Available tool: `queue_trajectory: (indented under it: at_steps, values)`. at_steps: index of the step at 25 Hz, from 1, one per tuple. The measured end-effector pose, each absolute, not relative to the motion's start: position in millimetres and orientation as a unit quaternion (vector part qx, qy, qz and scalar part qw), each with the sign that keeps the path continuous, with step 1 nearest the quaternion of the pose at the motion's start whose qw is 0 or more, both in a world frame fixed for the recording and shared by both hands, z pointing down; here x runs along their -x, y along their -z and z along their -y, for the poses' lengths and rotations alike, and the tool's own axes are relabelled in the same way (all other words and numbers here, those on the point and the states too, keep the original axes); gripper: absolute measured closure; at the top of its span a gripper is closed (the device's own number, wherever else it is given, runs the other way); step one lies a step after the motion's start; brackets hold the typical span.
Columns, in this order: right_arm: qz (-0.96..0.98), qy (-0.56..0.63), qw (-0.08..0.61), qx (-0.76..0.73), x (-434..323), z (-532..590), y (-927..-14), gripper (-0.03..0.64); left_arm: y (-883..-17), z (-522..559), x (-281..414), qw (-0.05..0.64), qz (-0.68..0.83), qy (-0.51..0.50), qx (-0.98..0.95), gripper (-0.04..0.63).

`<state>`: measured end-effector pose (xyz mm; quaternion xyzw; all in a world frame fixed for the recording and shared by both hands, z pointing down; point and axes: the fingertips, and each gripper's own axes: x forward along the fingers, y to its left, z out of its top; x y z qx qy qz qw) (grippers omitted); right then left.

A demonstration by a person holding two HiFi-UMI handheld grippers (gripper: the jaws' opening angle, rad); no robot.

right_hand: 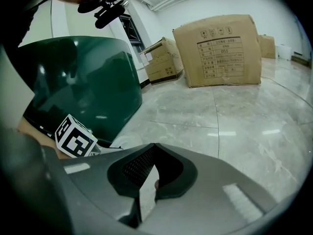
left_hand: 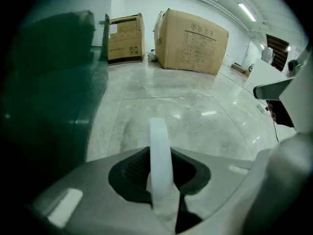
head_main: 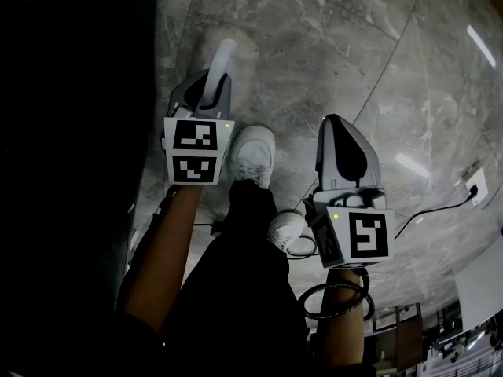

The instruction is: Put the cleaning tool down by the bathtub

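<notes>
My left gripper (head_main: 206, 93) is shut on the cleaning tool (head_main: 223, 57), a pale white strip that sticks out forward past the jaws. In the left gripper view the tool (left_hand: 159, 155) stands upright between the jaws of that gripper (left_hand: 162, 182) over the marble floor. The dark green bathtub (left_hand: 49, 82) rises close on the left, and its curved wall (right_hand: 83, 82) also fills the left of the right gripper view. My right gripper (head_main: 346, 144) hangs to the right with its jaws together and nothing in them (right_hand: 152, 182).
The person's white shoes (head_main: 251, 154) stand on the grey marble floor (head_main: 330, 45) between the grippers. A black cable (head_main: 440, 206) runs to a socket (head_main: 475, 185) at the right. Cardboard boxes (left_hand: 190, 40) stand at the far wall.
</notes>
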<state>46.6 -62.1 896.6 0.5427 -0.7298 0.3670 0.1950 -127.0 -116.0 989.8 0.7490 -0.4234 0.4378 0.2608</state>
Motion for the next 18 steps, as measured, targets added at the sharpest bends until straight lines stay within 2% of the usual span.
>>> queue_trajectory:
  at_steps: [12,15,18]
  values:
    - [0.741,-0.36,0.207,-0.528,-42.3,61.8,-895.4,0.603,-989.3,114.9,127.5,0.263,0.413,-0.441,-0.752,0.52]
    - [0.738,-0.365,0.203,-0.53,-40.9,67.7,-892.4,0.603,-986.3,117.4,127.3,0.261,0.413,-0.439,-0.754,0.48]
    - [0.741,-0.363,0.204,-0.527,-41.4,69.2,-889.3,0.603,-981.6,120.1,125.3,0.254,0.408,-0.439,-0.759,0.472]
